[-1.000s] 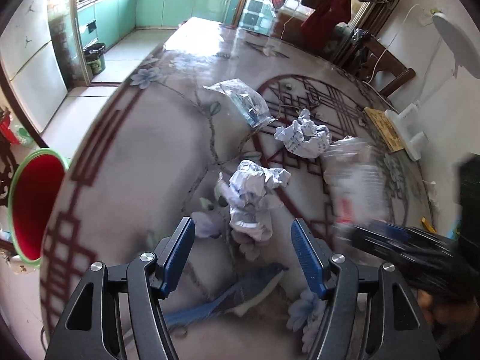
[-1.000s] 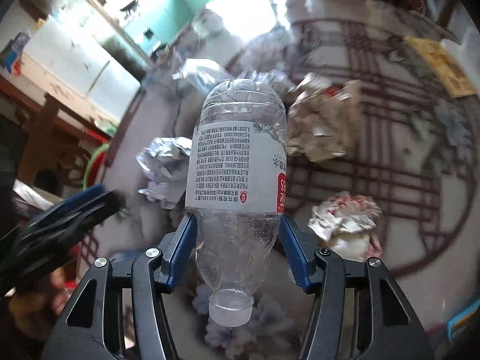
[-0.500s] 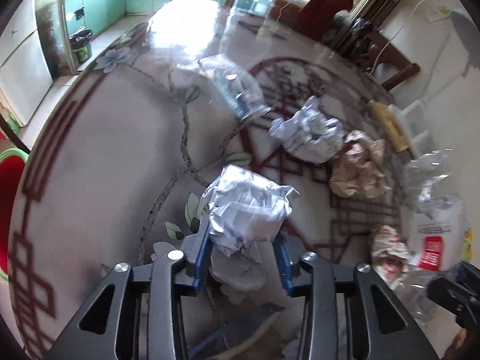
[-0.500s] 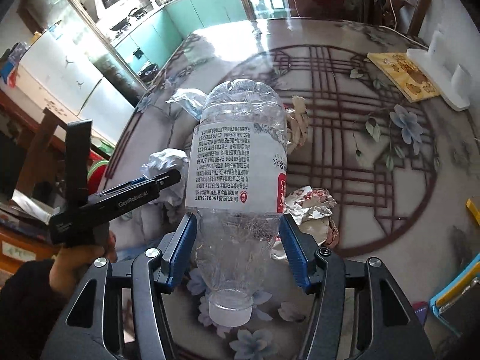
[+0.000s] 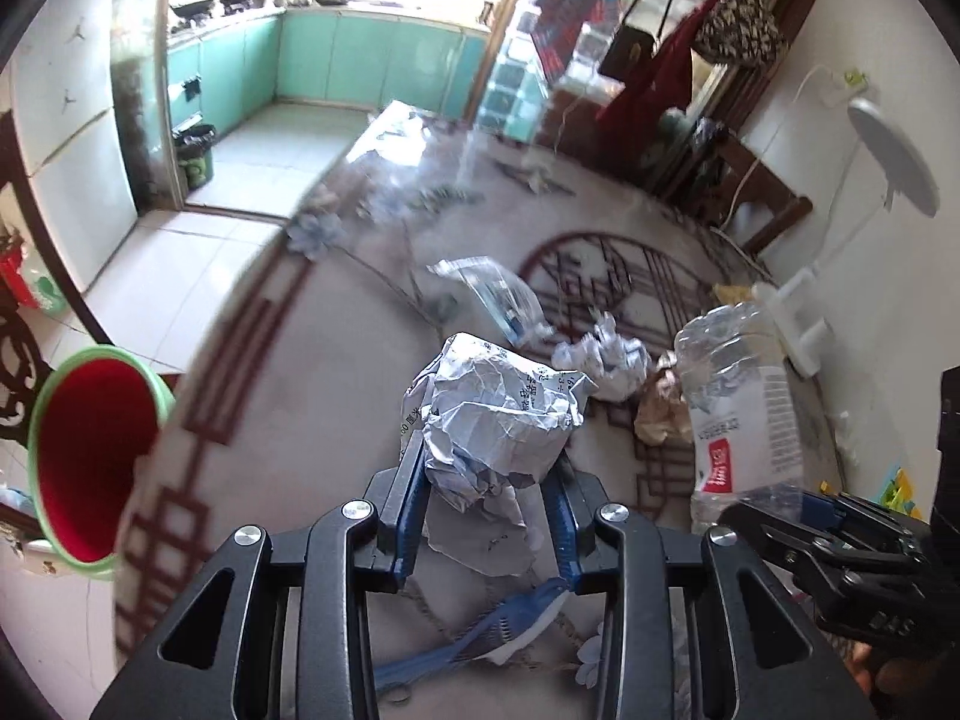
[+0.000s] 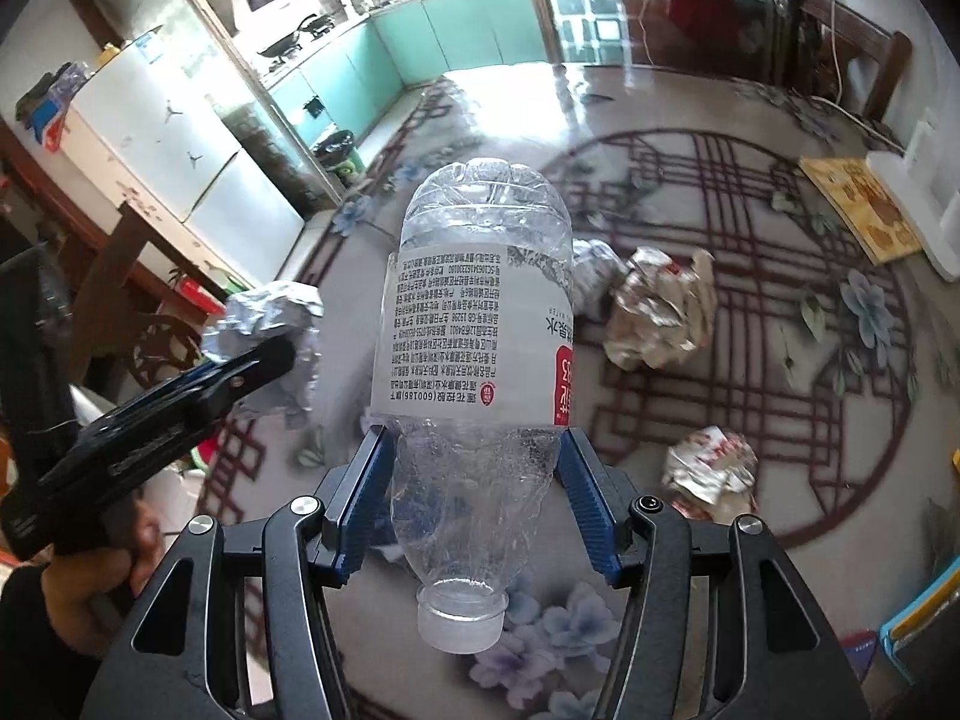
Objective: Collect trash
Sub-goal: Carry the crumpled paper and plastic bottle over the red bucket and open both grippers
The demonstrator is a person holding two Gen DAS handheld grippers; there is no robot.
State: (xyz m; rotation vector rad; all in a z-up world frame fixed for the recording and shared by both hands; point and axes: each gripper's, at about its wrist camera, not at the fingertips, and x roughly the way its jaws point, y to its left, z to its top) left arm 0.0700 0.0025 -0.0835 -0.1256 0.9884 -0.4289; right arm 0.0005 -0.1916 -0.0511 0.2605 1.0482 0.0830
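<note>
My left gripper (image 5: 487,492) is shut on a crumpled white paper ball (image 5: 495,420) and holds it above the patterned table (image 5: 336,372). It also shows in the right wrist view (image 6: 270,324). My right gripper (image 6: 474,480) is shut on a clear plastic bottle (image 6: 474,324), cap toward the camera, held over the table; the bottle also shows at the right of the left wrist view (image 5: 741,396). A red bin with a green rim (image 5: 90,450) stands beside the table's left edge.
On the table lie a clear plastic wrapper (image 5: 498,294), another white paper ball (image 5: 603,354), a brownish crumpled wrapper (image 6: 660,312) and a red-and-white crumpled wrapper (image 6: 711,471). A yellow book (image 6: 861,210) and a white stand (image 6: 924,204) sit at the far right.
My left gripper closed on the paper ball and lifted it off the table. The right gripper kept hold of the bottle and drew nearer to the left one.
</note>
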